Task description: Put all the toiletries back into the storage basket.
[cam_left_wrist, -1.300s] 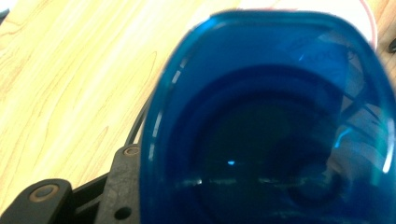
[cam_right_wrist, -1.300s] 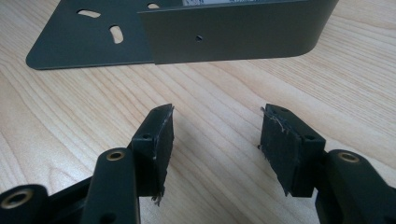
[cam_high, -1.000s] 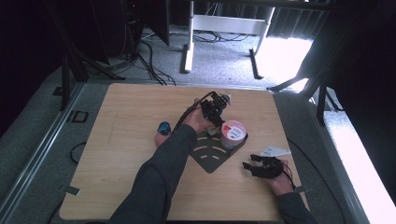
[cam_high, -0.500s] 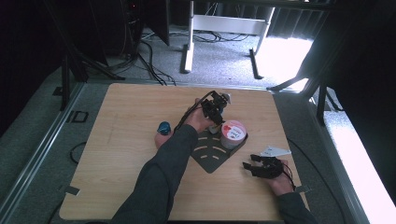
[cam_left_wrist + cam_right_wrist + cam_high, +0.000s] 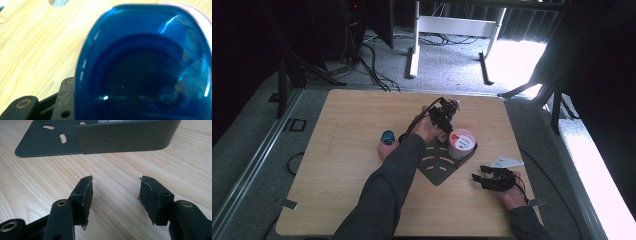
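A: While the left gripper (image 5: 446,111) sits past the table's (image 5: 347,125) centre toward the far edge, what do its fingers hold?

B: A blue translucent cup (image 5: 147,65), pressed close against the camera in the left gripper view. Fingers roughly half open around it. A pink-lidded tub (image 5: 461,141) stands just beside, on the black slotted plate (image 5: 437,165).

A: And the right gripper (image 5: 492,178)?

B: Near the table's near right corner, low over the wood. Its fingers (image 5: 83,195) stand apart with nothing between them; the plate's upturned edge lies just ahead. A second blue cup (image 5: 387,137) sits left of the forearm.
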The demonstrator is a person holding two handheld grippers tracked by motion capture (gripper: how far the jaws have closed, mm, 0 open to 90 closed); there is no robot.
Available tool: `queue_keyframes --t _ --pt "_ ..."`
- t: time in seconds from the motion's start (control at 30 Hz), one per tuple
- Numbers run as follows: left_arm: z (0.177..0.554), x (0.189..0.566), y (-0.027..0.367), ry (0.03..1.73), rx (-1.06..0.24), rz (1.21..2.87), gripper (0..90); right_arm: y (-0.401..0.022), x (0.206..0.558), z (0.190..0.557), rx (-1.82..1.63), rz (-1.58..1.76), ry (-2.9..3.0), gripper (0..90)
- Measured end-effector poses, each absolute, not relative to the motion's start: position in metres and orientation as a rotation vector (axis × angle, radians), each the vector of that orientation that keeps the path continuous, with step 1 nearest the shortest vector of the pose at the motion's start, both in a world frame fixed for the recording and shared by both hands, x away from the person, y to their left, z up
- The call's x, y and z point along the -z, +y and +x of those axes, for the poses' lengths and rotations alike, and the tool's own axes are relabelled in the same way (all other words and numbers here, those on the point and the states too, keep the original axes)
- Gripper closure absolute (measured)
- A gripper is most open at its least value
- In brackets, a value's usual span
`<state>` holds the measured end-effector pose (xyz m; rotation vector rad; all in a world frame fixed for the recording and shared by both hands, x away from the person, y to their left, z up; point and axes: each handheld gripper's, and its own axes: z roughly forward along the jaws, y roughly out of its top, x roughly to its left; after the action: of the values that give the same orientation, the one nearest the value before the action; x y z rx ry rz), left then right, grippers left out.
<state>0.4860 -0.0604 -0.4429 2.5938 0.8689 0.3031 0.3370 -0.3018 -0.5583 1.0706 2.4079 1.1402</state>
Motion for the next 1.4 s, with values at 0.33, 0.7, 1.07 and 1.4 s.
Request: queue_keyframes --t 0.33,0.7,1.07,1.4 --pt "0.490 0.444 -0.061 0.871 -0.278 2.586 54.9 -0.302 0.558 0.337 -1.140 1.070 2.407 43.9" --pt "0.493 0.446 -0.062 0.864 -0.269 2.559 54.3 -0.302 0.558 0.337 -1.143 1.069 2.408 43.9" --pt "0.495 0.451 -0.066 0.863 -0.266 2.541 50.4 -0.302 0.558 0.337 -1.143 1.069 2.408 43.9" --pt "0.494 0.454 -0.060 0.911 -0.238 2.523 44.9 -0.302 0.558 0.337 -1.142 1.068 2.408 43.9"
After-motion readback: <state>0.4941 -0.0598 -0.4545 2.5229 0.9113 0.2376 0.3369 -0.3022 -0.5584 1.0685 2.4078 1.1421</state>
